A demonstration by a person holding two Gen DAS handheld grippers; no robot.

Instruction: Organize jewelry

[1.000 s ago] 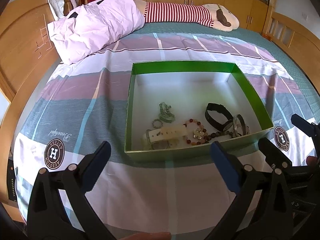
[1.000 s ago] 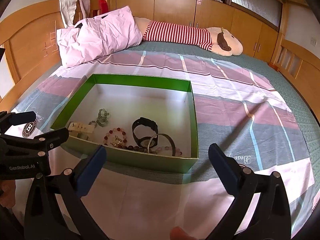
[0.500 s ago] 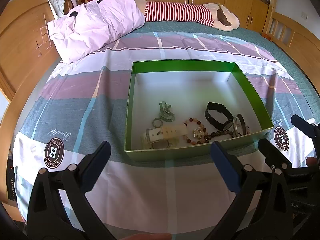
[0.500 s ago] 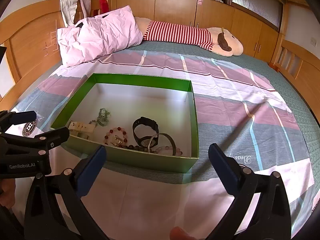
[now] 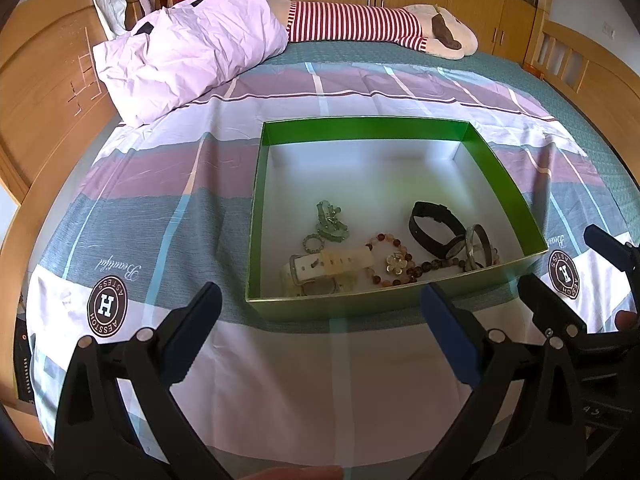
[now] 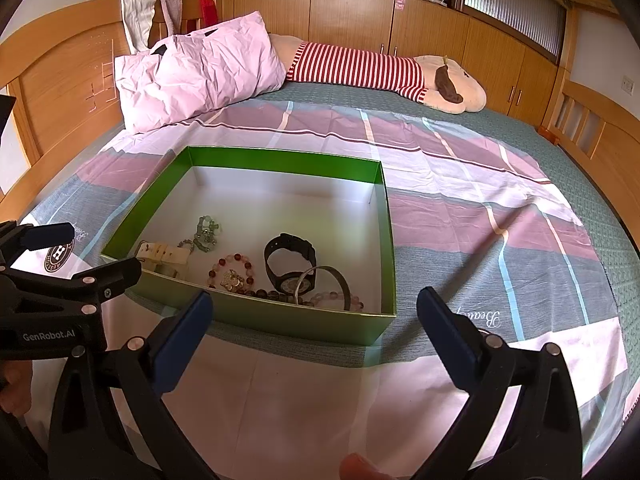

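While every piece of jewelry lies inside the green box on the striped bedsheet, both grippers hang short of its near wall with jaws spread wide and empty. A black watch, red bead bracelet, white strap, and green pendant cluster toward the front. The left gripper sees the white strap whole; the right gripper, from its view, shows that strap partly cut off by the box wall. A pink pillow and a striped plush toy lie beyond.

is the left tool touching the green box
Apart. In the left wrist view the open left tool sits short of the green box, with bare bedsheet showing around its tips.
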